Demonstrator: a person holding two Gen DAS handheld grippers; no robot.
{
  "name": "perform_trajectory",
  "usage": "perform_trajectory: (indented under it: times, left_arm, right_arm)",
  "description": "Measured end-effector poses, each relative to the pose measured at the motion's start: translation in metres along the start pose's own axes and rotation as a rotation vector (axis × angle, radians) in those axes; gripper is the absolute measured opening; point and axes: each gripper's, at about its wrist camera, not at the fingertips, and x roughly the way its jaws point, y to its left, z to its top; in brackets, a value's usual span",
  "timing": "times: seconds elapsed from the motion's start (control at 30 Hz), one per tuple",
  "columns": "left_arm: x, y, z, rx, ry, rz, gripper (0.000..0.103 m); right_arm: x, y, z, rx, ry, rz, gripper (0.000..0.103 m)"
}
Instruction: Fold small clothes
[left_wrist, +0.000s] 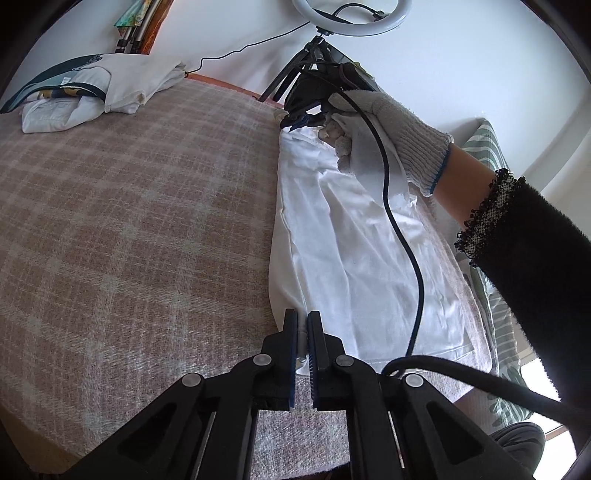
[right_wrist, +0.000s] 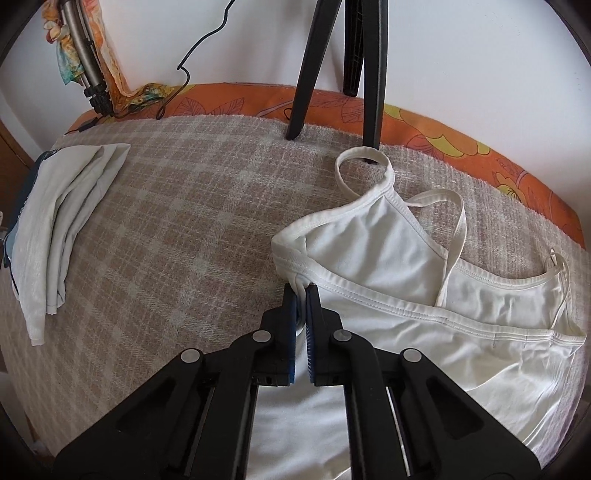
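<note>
A white camisole lies folded lengthwise on the plaid blanket. My left gripper is shut on its near hem edge. In the left wrist view my right gripper, held by a gloved hand, pinches the far top corner. In the right wrist view my right gripper is shut on the folded top edge of the camisole; its straps lie loose beyond.
A pile of folded clothes sits at the far left, also in the right wrist view. A ring-light tripod stands on the blanket's far edge. A black cable crosses the camisole.
</note>
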Motion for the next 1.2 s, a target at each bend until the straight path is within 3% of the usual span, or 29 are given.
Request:
perform_trajectory:
  times: [0.23, 0.5, 0.87, 0.97, 1.1, 1.2]
  left_arm:
    - [-0.001, -0.022, 0.0, 0.059, -0.01, -0.02, 0.002]
    - [0.016, -0.058, -0.004, 0.134, 0.02, -0.052, 0.002]
    - [0.059, -0.107, -0.018, 0.203, 0.125, -0.085, 0.002]
    - [0.064, -0.117, -0.025, 0.235, 0.142, -0.085, 0.009]
    - [0.063, -0.121, -0.03, 0.267, 0.143, -0.073, 0.017]
    - [0.059, -0.119, -0.033, 0.278, 0.142, -0.071, 0.018]
  right_arm:
    - [-0.033, -0.026, 0.001, 0.019, -0.078, 0.057, 0.004]
    - [-0.058, -0.069, -0.009, 0.026, -0.116, 0.047, 0.004]
    - [-0.04, -0.12, -0.026, 0.077, -0.083, 0.022, 0.004]
    - [-0.036, -0.122, -0.03, 0.065, -0.074, 0.005, 0.004]
    - [-0.042, -0.132, -0.038, 0.09, -0.094, 0.005, 0.023]
    - [-0.052, -0.143, -0.044, 0.126, -0.109, 0.018, 0.024]
